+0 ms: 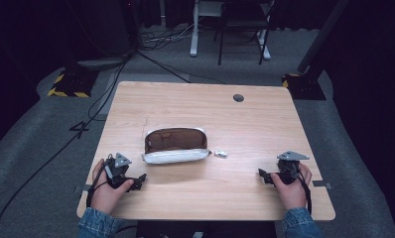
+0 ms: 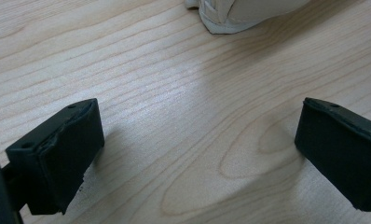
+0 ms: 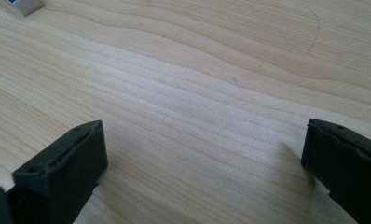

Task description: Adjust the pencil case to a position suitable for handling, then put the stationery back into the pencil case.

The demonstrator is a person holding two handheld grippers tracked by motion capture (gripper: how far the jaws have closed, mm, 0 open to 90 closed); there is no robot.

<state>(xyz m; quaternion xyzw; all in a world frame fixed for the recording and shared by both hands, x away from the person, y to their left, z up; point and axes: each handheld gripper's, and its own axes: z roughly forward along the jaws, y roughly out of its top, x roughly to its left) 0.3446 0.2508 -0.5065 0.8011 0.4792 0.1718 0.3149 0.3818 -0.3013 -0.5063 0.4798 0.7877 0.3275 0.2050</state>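
Tabletop [image 1: 265, 124]: pale wood grain, flat, with 1 round cable hole [image 1: 238, 97] near the far edge. No obstruction noted across the working area.

Pouch [image 1: 175, 146]: found near the tabletop's centre, lying on its side, mouth unzipped and brown lining exposed, white outer face toward the person. Judged soft, light and liable to collapse under a squeeze; probably best taken at the rim of the open mouth or at 1 end, not across the slack middle. Corner of it also noted at the top of the left gripper view [image 2: 230, 18].

Left gripper [image 1: 134, 182]: resting low at the near left, just short of the pouch, jaws spread wide and empty.

Right gripper [image 1: 266, 175]: resting at the near right, well apart from the pouch, jaws likewise spread, nothing held.

Small white object [image 1: 221, 153]: lying just beside the pouch's right end, apart from it; too small to identify. Judged light and easily knocked during any approach from the right.
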